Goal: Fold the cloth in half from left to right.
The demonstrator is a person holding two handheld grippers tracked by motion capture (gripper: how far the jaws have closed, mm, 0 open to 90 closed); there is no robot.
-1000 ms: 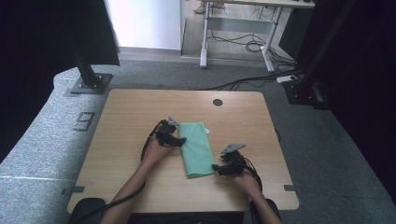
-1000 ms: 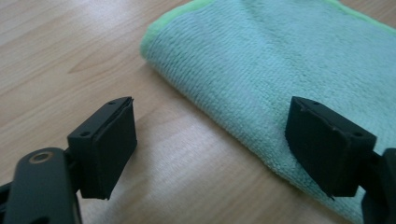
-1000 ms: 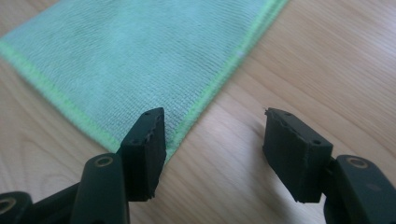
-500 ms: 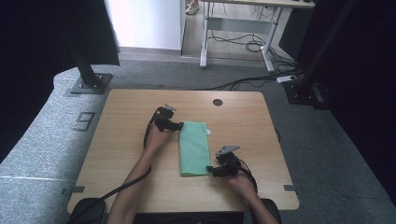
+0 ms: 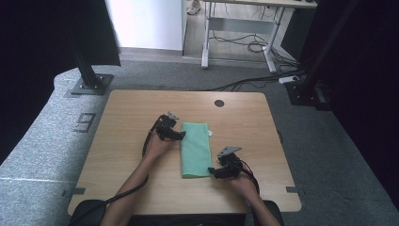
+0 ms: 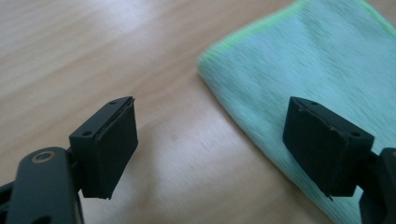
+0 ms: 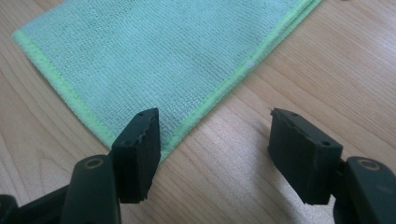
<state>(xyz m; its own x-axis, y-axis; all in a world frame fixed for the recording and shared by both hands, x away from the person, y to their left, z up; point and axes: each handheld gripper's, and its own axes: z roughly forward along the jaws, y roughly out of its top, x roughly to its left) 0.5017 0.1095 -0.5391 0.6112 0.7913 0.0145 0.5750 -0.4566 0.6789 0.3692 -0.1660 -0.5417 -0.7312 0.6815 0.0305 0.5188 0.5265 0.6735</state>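
Observation:
A light green cloth (image 5: 195, 148), folded into a long narrow rectangle, lies flat in the middle of the wooden table (image 5: 122, 113). My left gripper (image 5: 181, 135) is at its far left corner with the jaws wide open. In the left gripper view the left gripper (image 6: 210, 140) has one jaw over bare wood and the other over the cloth (image 6: 317, 60). My right gripper (image 5: 212, 170) is at the near right corner. Its jaws have just been opening. In the right gripper view the right gripper (image 7: 217, 149) straddles the stitched edge of the cloth (image 7: 163, 51) and no pad presses on it.
A round cable hole (image 5: 219, 103) sits near the table's far edge. Black frame posts (image 5: 89, 70) stand on the grey floor beyond the far left corner. A white desk frame with cables (image 5: 240, 37) stands farther back.
My left gripper moved away along the cloth's left edge, then came back a little to the far left corner. My right gripper edged left to the near right corner.

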